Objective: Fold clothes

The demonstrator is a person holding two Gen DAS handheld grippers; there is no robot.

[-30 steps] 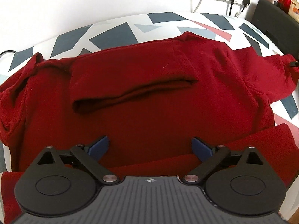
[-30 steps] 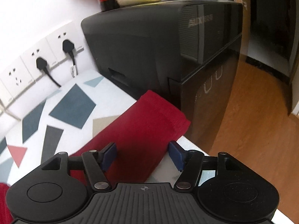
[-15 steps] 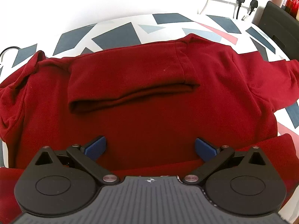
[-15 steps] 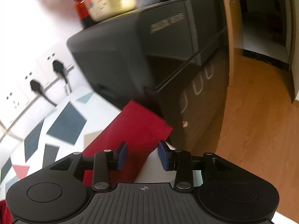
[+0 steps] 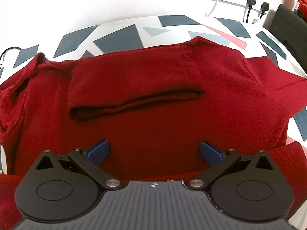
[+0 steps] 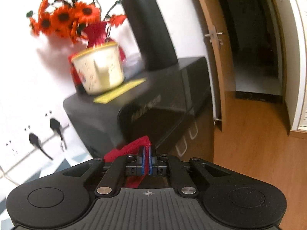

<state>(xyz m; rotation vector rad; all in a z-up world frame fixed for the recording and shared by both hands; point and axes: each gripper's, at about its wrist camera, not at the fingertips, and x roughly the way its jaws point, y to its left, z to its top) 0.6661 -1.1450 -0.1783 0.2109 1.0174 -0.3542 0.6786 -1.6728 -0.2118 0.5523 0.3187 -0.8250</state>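
soft, matte red sweatshirt (image 5: 153, 99) lies flat; my right gripper (image 6: 146, 158) pinches its sleeve cuff (image 6: 134, 145), my left gripper (image 5: 154, 151) gapes above.

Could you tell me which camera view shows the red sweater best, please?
The left wrist view: the sweater lies spread across the patterned table, one sleeve folded over its body. The right wrist view shows only a narrow strip of red cloth pinched in the right gripper.

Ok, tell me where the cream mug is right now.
In the right wrist view the cream mug sits upper left on the black cabinet, in front of the orange flowers and left of the black flask.
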